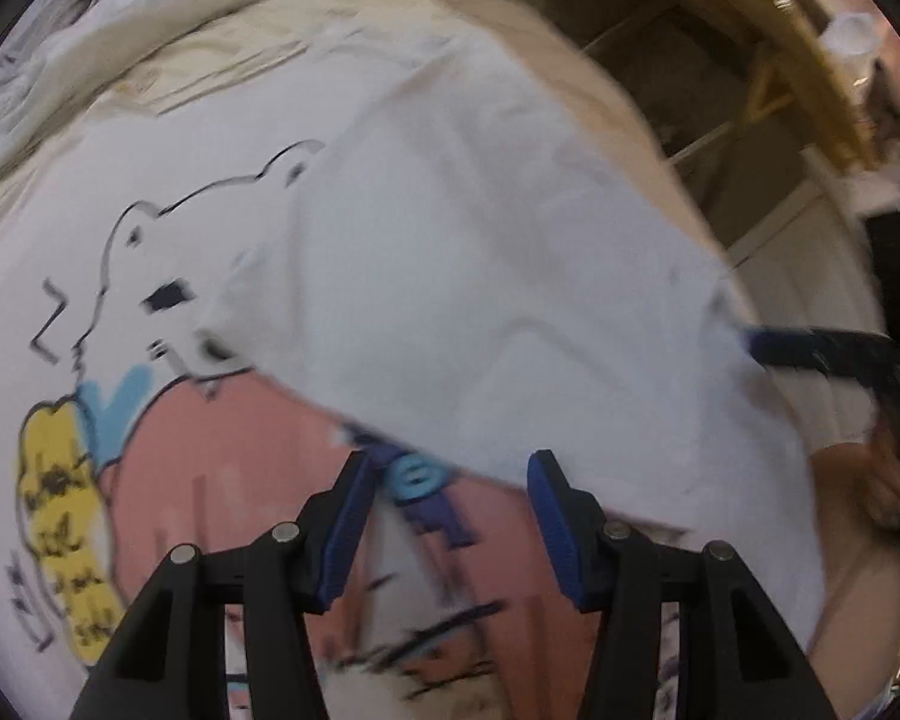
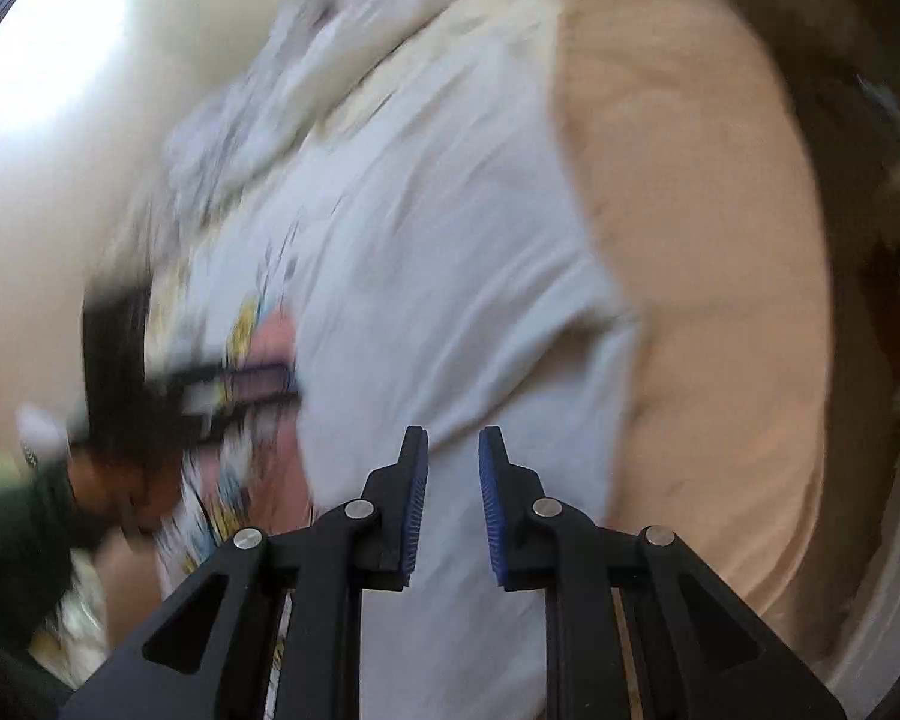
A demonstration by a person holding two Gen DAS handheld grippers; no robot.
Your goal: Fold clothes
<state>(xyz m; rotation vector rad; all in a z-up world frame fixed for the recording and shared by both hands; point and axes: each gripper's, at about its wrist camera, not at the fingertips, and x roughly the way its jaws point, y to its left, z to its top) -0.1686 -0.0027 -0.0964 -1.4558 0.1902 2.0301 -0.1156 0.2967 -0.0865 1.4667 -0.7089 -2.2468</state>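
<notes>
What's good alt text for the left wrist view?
A white T-shirt with a cartoon bear print lies on a beige surface, its plain side folded over part of the print. The open left tongs hover above it; the right tongs enter from the right.

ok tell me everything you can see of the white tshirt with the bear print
The white t-shirt looks like soft cotton, spread on a beige bed cover. Its front carries a black-outline bear with pink, yellow and blue patches. One side is folded over the print, hiding part of it. The left tongs hover open above the fold edge; the right tongs are open over the plain part. The right view is blurred.
</notes>
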